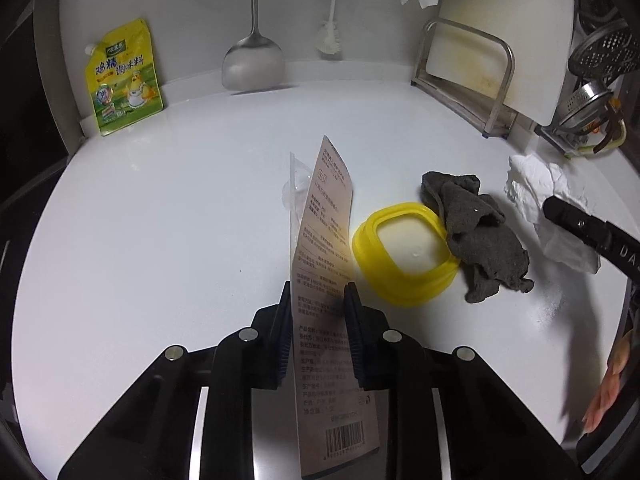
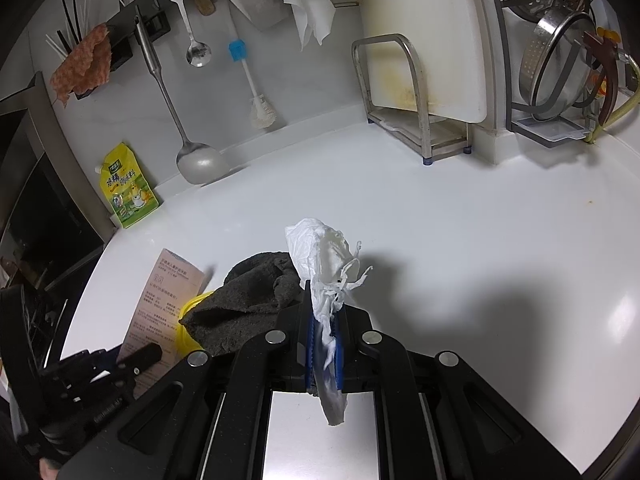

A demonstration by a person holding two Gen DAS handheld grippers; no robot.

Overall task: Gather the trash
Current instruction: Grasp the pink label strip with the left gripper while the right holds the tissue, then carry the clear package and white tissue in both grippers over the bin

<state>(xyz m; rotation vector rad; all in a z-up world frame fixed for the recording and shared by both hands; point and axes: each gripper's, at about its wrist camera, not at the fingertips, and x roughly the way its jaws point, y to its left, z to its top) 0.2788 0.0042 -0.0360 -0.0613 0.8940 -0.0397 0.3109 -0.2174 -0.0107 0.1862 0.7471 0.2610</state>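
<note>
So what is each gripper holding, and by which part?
Left gripper pinches the printed packaging card across its lower middle. Right gripper clamps the crumpled white tissue near its lower middle.

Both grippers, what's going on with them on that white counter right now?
A person is collecting trash with two handheld grippers. The left gripper has a printed packaging card between its pads, standing on edge. The right gripper is clamped on a crumpled white tissue. A yellow lid and a grey cloth still lie on the counter.
</note>
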